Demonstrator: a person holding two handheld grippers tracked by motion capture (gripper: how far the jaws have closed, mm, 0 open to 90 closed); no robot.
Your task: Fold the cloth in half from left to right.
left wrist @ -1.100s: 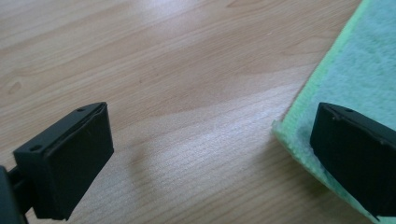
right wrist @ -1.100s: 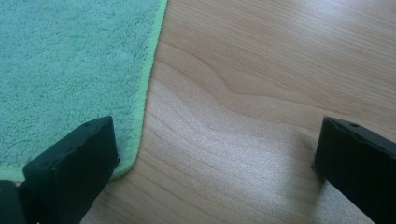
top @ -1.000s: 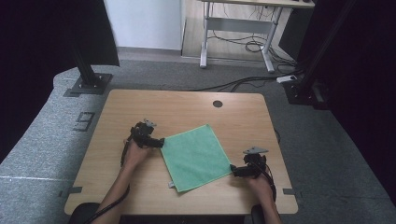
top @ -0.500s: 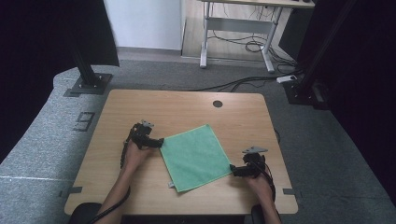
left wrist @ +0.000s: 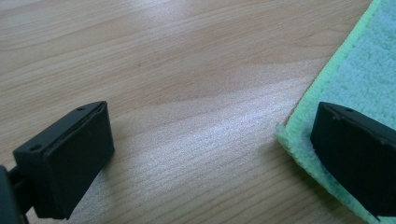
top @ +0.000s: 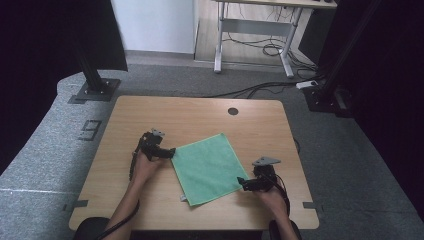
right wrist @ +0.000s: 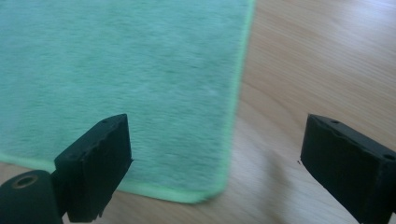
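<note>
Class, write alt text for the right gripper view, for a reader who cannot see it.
A green cloth lies flat on a wooden table, one corner near the bottom centre. The right gripper has its two black fingers wide apart on either side of that corner, one over the cloth and one over bare wood, gripping nothing.

cloth (top: 207, 166) flat on table (top: 200, 112), between hand-held grippers

left tongs (top: 172, 153): your jaws wide apart, held low, forearm stretched forward | right tongs (top: 241, 183): your jaws apart, just been closing a little, nothing gripped
</note>
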